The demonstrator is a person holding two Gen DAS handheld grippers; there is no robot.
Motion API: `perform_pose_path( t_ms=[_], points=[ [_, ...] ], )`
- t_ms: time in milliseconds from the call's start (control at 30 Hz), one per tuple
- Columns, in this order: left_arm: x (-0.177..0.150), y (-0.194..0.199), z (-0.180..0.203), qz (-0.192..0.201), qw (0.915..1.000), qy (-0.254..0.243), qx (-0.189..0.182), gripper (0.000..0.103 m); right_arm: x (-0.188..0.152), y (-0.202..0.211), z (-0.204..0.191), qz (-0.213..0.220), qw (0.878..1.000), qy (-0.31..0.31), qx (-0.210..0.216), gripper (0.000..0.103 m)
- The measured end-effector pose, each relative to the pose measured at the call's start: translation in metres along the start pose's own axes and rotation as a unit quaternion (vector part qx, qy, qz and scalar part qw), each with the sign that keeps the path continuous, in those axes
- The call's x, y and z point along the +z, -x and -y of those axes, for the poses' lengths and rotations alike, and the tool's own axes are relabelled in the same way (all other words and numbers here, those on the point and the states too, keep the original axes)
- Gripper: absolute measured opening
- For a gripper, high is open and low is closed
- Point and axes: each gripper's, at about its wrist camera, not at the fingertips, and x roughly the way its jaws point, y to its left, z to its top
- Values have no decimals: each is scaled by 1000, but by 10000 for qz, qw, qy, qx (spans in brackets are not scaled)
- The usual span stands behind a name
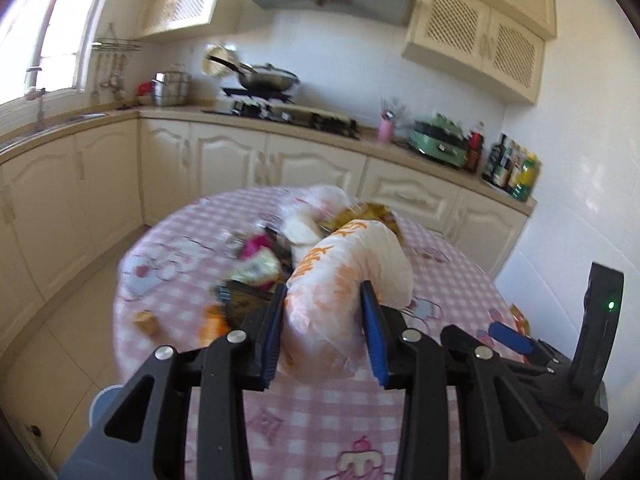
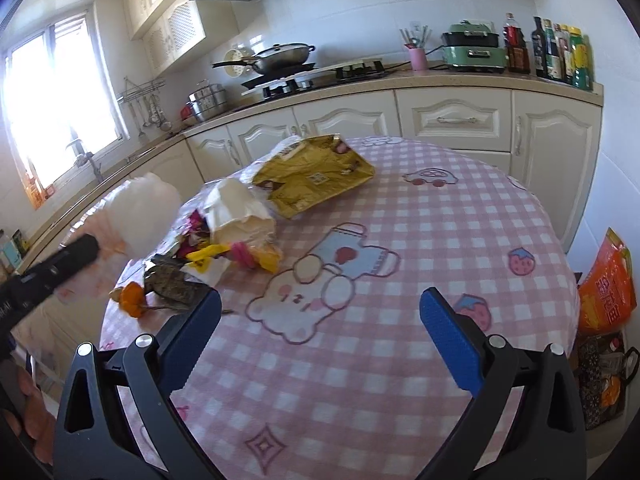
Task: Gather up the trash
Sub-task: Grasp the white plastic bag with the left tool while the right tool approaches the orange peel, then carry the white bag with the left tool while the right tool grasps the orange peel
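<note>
Trash pile near table edge; right half bare.

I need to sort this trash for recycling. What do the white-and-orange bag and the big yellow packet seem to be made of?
The white-and-orange bag looks like thin, soft plastic film: translucent, crumpled and bunched between the left gripper's fingers. The yellow packet looks like glossy printed plastic or foil-lined wrapper, stiffly creased and torn open; which of the two I cannot tell.

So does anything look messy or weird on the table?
Yes. A heap of wrappers and a crumpled yellow packet is strewn across the table. An orange peel lies near the edge. The left gripper pinches a plastic bag.
</note>
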Motion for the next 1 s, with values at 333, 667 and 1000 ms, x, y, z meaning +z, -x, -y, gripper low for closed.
perform_pose_path(
  t_ms=[333,667,1000],
  points=[
    [-7,47,-73,167,9930,629,985,35,-3,-28,-94,-391,9941,754,679,95],
    [-26,64,-140,188,9840,1119,1372,35,-12,-83,-175,-1057,9836,1152,898,59],
    [-37,72,-168,224,9825,1303,1310,35,-18,-73,-196,-812,9865,1281,611,12]
  ],
)
